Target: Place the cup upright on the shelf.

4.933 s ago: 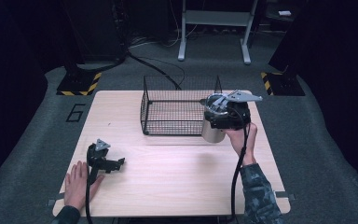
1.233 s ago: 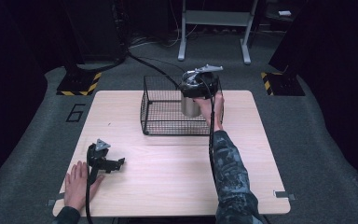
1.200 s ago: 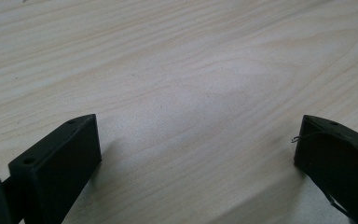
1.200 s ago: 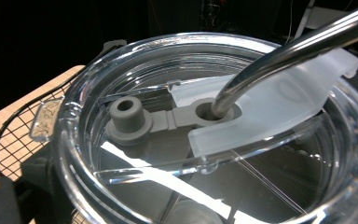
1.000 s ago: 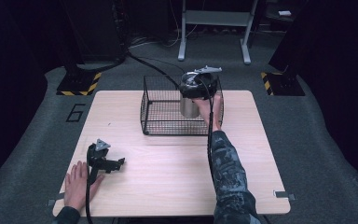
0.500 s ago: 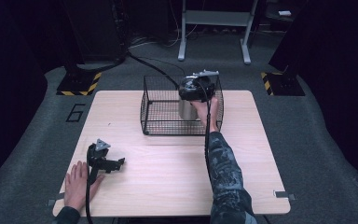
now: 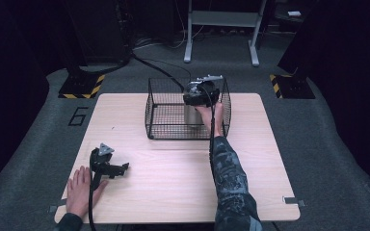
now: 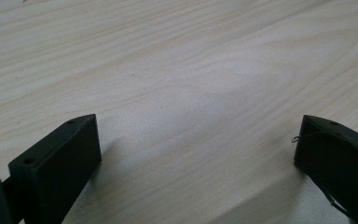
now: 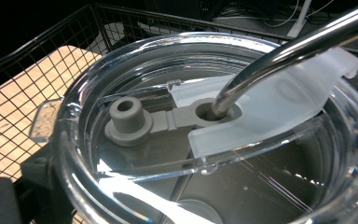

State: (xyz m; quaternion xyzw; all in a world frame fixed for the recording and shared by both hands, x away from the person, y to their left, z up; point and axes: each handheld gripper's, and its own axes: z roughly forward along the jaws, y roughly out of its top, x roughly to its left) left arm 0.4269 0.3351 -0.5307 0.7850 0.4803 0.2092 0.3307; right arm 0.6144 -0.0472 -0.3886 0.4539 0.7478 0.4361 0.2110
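Observation:
A steel tumbler [image 7: 191, 115] with a clear lid [image 9: 214, 154] and a metal straw [image 9: 284, 51] sits low inside the black wire basket [image 7: 164, 126], towards its right side. My right gripper [image 7: 200, 94] is shut on the tumbler just under its rim, level with the basket's top edge. One black finger [image 9: 32, 186] presses the tumbler's left side in the right gripper view. My left gripper [image 7: 120, 169] lies on the wooden table [image 7: 173, 168] near the front left corner, with a hand beside it. Its jaws stand wide open over bare wood [image 8: 196, 154].
The basket stands at the back middle of the table, its wire walls close around the tumbler [image 9: 37, 70]. The right forearm [image 7: 226, 168] reaches across the table's middle. Dark floor, a stand base [image 7: 82, 86] and a metal frame [image 7: 221, 19] lie beyond the far edge.
My right gripper carried the tumbler from beside the basket's right side, over the rim and down into the basket. The left gripper and hand stayed still.

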